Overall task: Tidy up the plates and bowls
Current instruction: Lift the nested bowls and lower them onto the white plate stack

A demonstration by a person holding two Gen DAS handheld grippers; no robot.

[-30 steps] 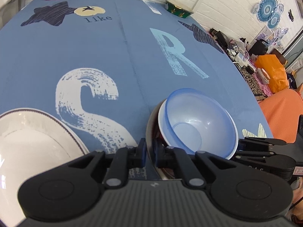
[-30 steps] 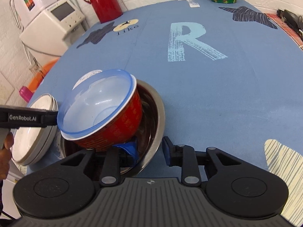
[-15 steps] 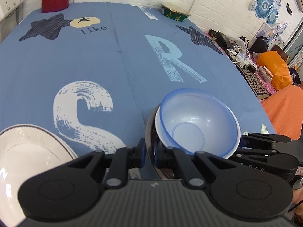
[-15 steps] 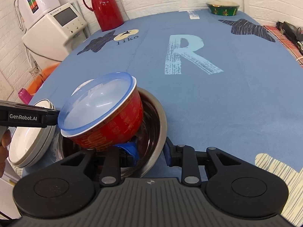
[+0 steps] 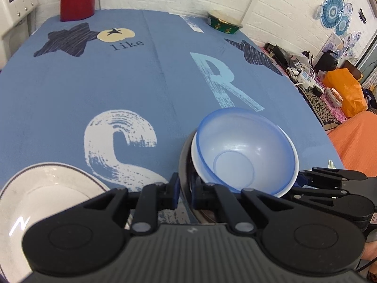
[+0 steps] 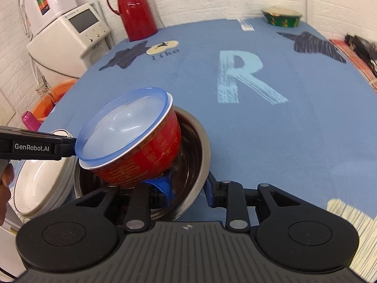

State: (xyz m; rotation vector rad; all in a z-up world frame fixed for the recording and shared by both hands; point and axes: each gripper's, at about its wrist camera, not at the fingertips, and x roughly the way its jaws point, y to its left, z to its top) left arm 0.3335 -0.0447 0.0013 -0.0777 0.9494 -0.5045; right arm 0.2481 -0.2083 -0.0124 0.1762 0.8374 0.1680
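A steel bowl (image 5: 185, 151) (image 6: 199, 141) sits near the front of the blue tablecloth (image 5: 141, 82). A red bowl (image 6: 146, 158) lies tilted inside it, with a translucent blue bowl (image 5: 235, 151) (image 6: 122, 122) nested in the red one. My left gripper (image 5: 184, 194) is shut on the steel bowl's near rim. From the opposite side, my right gripper (image 6: 187, 194) straddles the rim, one finger inside under the red bowl, and looks shut on the wall. White plates (image 5: 42, 188) (image 6: 40, 184) are stacked just beside the steel bowl.
A red thermos (image 6: 139, 9) and a green bowl (image 6: 282, 18) stand at the table's far edge. A white appliance (image 6: 70, 37) and an orange basin (image 6: 51, 96) lie off the left side. Clutter and an orange bag (image 5: 344, 87) lie off the right.
Both views have tilted upward, showing more of the far wall. The bowl stack has stayed between both grippers' fingers, and the red bowl leans a little more.
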